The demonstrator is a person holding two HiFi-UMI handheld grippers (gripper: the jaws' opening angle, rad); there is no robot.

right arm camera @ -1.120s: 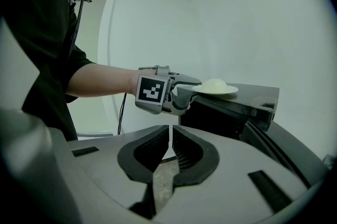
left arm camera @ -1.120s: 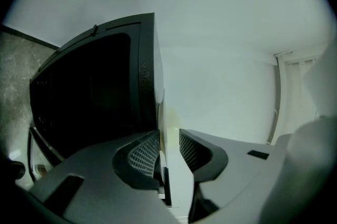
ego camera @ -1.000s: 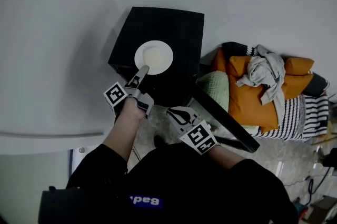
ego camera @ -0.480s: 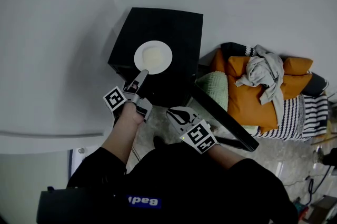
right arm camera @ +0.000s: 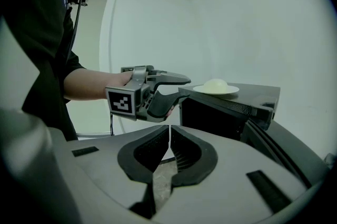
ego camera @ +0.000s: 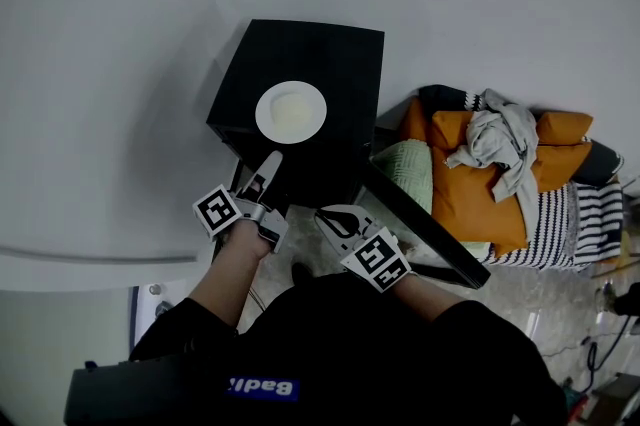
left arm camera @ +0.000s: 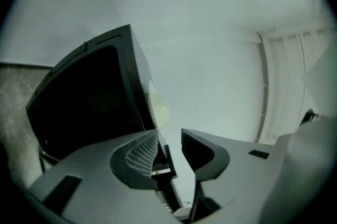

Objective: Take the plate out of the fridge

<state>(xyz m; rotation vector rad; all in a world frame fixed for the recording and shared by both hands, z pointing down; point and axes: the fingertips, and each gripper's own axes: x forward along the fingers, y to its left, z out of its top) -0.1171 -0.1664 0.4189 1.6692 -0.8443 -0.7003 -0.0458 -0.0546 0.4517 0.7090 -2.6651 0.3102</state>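
A white plate (ego camera: 291, 111) with a pale round lump on it rests on top of the small black fridge (ego camera: 330, 64). My left gripper (ego camera: 268, 161) is a little short of the plate's near rim, off the fridge's front edge, open with nothing between its fingers. In the left gripper view the plate (left arm camera: 154, 103) shows edge-on beyond the left gripper (left arm camera: 169, 139). My right gripper (ego camera: 330, 217) hangs lower, in front of the fridge, shut and empty. The right gripper view shows the right gripper (right arm camera: 169, 131), the left gripper (right arm camera: 184, 87), and the plate (right arm camera: 216, 90) on the fridge (right arm camera: 226, 112).
The fridge's black door (ego camera: 425, 229) hangs open toward the right. Beyond it lie a green pillow (ego camera: 408, 169), orange cushions (ego camera: 470, 184) with a grey garment (ego camera: 500, 139) on them, and striped cloth (ego camera: 585, 214). A white wall is behind the fridge.
My left gripper has drawn back from the plate's rim toward me. The plate stays on the fridge top. The right gripper has hardly moved.
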